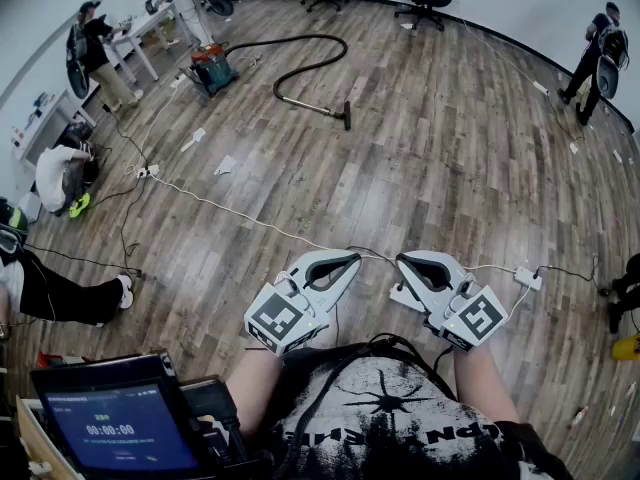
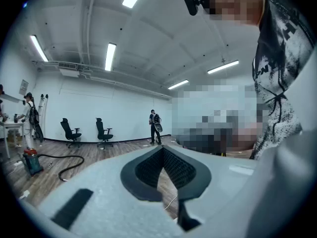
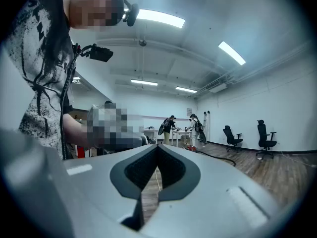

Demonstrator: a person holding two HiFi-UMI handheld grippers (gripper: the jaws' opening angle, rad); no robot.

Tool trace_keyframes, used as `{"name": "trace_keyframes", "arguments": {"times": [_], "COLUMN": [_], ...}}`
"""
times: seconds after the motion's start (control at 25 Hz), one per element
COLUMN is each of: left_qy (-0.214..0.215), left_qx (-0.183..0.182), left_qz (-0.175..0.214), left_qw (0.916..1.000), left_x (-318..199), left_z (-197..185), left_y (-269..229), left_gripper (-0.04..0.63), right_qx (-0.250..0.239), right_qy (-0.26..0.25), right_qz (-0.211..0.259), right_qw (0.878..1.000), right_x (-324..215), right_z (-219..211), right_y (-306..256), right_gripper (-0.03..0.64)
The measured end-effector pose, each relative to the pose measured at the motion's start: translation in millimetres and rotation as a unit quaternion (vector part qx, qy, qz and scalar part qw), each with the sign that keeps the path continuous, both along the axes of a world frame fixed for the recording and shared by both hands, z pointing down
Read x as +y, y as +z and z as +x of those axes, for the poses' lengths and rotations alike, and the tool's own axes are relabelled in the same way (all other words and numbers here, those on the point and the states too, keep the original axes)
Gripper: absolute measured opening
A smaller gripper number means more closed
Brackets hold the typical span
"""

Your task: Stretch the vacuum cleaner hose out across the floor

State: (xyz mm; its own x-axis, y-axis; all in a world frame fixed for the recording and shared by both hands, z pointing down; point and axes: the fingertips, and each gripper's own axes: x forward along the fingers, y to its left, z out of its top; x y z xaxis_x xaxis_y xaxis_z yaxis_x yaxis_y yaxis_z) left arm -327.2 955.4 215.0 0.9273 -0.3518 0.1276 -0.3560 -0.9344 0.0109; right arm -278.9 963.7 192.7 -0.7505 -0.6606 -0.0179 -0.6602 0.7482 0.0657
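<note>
Both claws are shut and empty. The left claw [image 1: 350, 261] and right claw [image 1: 403, 262] are held side by side close to the person's torso, tips pointing forward.

The vacuum cleaner hose [image 1: 343, 50] is well apart from both, far ahead across the floor [image 1: 450, 168]. It runs from the vacuum cleaner [image 1: 211, 68] at far left, sweeps right, hooks back, and ends in a straight wand with the nozzle [image 1: 346, 118].

So the hose is curled, not stretched. The wand's long axis slants across the view, with the nozzle end nearest the person.

The nozzle sits roughly straight ahead, a shade more in line with the left claw, though neither is within reach. The likely next step is to walk forward. A white cable [image 1: 230, 213] crosses the floor between the claws and the hose.
</note>
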Motion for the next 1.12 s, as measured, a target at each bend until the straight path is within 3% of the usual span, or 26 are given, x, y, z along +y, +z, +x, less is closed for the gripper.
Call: {"name": "trace_keyframes", "arguments": {"times": [0.16,0.56,0.72,0.92,1.0,1.12], "left_qy": [0.001,0.006,0.017,-0.012,-0.028,-0.046], "left_qx": [0.0,-0.003,0.013,0.005,-0.015,-0.016], "left_qz": [0.002,-0.001,0.023,-0.002,-0.022,-0.025], "left_qw": [1.0,1.0,0.9995,0.9999,0.9993,0.9985], "left_x": [-2,4,12,14,15,13], "left_z": [3,-1,-6,-24,-35,-41], "left_y": [-6,-4,-10,0,10,11], "left_gripper": [-0.002,0.0,0.0,-0.001,0.0,0.0], "right_qx": [0.004,-0.012,-0.006,-0.047,-0.046,-0.043], "right_qy": [-0.001,-0.012,-0.022,-0.038,-0.042,-0.051], "right_qz": [-0.03,-0.019,-0.023,0.004,0.004,0.002], "right_qw": [1.0,1.0,0.999,0.998,0.998,0.998], "right_x": [1,-1,3,10,11,12], "right_z": [0,-12,-17,-24,-26,-28], "right_y": [7,6,10,1,3,4], "right_gripper": [0.006,0.008,0.008,0.008,0.008,0.008]}}
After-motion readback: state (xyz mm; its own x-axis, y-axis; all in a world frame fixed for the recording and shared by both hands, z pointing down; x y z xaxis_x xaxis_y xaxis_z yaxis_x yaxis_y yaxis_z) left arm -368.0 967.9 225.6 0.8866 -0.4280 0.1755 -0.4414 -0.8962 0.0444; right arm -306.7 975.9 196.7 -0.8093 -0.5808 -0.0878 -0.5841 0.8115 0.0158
